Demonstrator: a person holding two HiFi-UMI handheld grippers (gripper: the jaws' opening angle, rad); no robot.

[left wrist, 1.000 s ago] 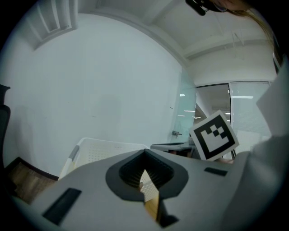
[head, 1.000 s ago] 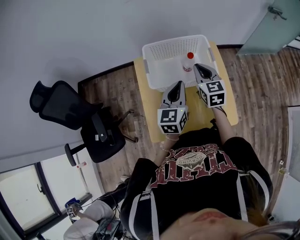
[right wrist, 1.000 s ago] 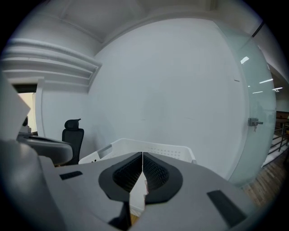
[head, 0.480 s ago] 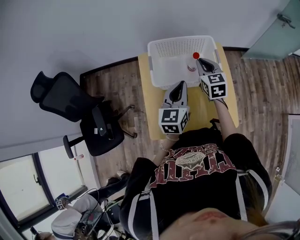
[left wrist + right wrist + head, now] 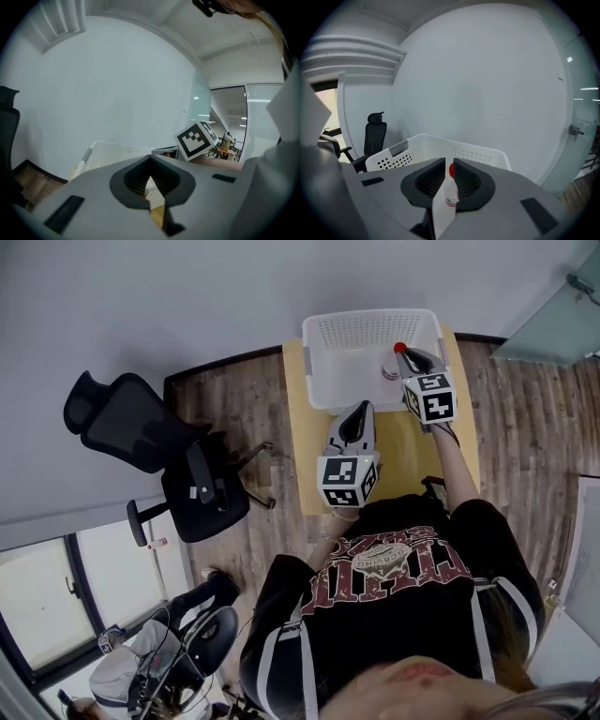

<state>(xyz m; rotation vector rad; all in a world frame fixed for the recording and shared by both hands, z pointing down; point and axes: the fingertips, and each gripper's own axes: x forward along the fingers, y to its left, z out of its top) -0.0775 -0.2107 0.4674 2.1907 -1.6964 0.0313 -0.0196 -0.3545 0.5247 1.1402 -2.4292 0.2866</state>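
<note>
A white perforated basket (image 5: 337, 367) stands at the far end of a small yellow table (image 5: 307, 451). Inside it, near the right wall, a small clear bottle with a red cap (image 5: 395, 363) stands upright. My right gripper (image 5: 405, 353) reaches over the basket's right side, its tips at the bottle. In the right gripper view the jaws (image 5: 449, 165) stand slightly open, and the bottle (image 5: 449, 191) shows in the narrow gap. My left gripper (image 5: 359, 408) hovers over the table just before the basket, shut and holding nothing (image 5: 150, 179). The basket (image 5: 110, 152) lies ahead of it.
A black office chair (image 5: 141, 442) stands on the wood floor left of the table and also shows as a chair (image 5: 374, 136) in the right gripper view. A grey wall runs behind the basket. A glass door (image 5: 562, 310) is at the far right.
My right gripper has moved forward over the basket to the bottle, and its jaws have parted from shut to a narrow gap. The left gripper has hardly moved.
</note>
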